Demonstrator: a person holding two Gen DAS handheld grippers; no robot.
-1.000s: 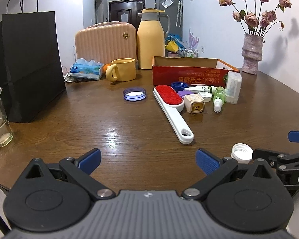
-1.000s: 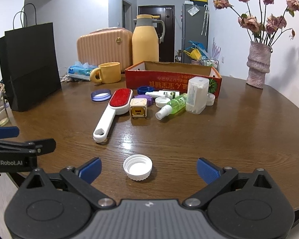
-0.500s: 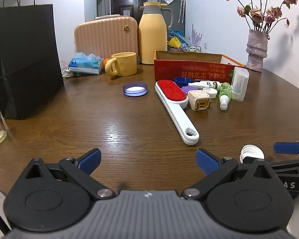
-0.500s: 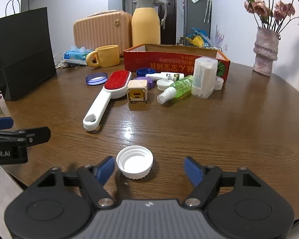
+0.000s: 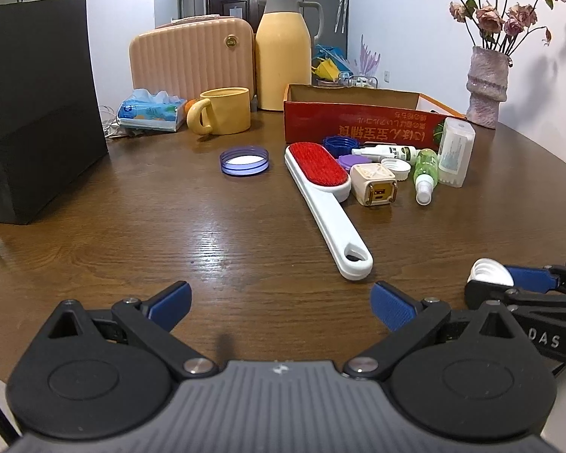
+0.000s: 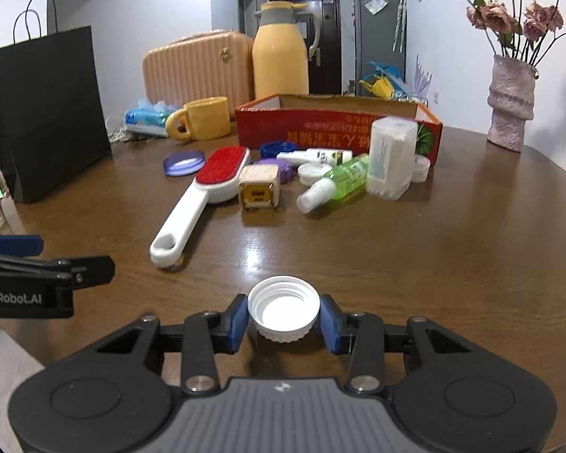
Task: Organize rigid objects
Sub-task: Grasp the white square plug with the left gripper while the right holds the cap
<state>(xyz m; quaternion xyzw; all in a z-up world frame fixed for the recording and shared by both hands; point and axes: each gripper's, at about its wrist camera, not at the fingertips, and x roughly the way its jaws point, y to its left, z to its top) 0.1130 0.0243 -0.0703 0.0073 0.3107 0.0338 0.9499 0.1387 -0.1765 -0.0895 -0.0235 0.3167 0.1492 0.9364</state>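
Observation:
My right gripper (image 6: 283, 319) is shut on a white bottle cap (image 6: 283, 307), open side up, just above the wooden table (image 6: 434, 264). The cap also shows at the right edge of the left wrist view (image 5: 488, 271). My left gripper (image 5: 281, 298) is open and empty over the table's near edge. A red open box (image 6: 336, 128) stands at the back. In front of it lie a red-and-white lint brush (image 6: 203, 192), a cream cube (image 6: 259, 188), a green spray bottle (image 6: 336, 185), a white container (image 6: 390, 158) and several caps.
A black paper bag (image 5: 37, 105) stands at the left. A yellow mug (image 5: 222, 111), tissue pack (image 5: 149, 109), peach case (image 5: 192, 60) and yellow thermos (image 5: 283, 45) stand at the back. A vase with flowers (image 5: 486, 87) is at the back right. A purple lid (image 5: 244, 160) lies mid-table.
My right gripper has closed its fingers on the white cap, which lay free between them before. The left gripper stays open and has shifted slightly.

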